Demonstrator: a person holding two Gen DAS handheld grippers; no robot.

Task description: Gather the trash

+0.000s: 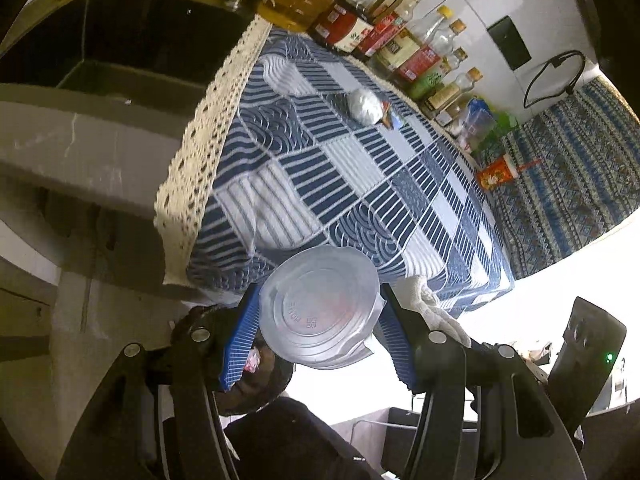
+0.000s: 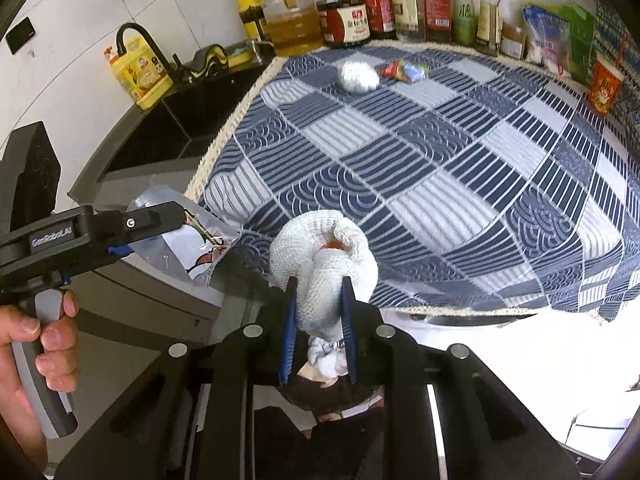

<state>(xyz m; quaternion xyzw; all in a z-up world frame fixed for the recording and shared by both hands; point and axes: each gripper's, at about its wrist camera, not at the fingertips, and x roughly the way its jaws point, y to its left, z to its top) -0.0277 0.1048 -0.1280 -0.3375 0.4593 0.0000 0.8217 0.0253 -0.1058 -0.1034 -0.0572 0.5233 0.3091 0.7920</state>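
My left gripper (image 1: 318, 328) is shut on a crushed clear plastic cup (image 1: 320, 312), held off the near edge of the blue patterned tablecloth (image 1: 340, 184). It also shows in the right wrist view (image 2: 160, 216), with the cup (image 2: 192, 248) to its right. My right gripper (image 2: 320, 320) is shut on a white knitted cloth (image 2: 324, 264), also off the table's near edge. A crumpled white ball (image 2: 357, 74) and a small red and blue wrapper (image 2: 404, 71) lie on the far part of the cloth. A dark bin (image 2: 332, 396) with white tissue in it shows below my right gripper.
A row of sauce and oil bottles (image 2: 384, 4) lines the back wall. A dark sink (image 2: 188, 120) with a black tap and a yellow bottle (image 2: 136, 72) is to the left. A red paper cup (image 2: 604, 86) and food packets stand at the far right.
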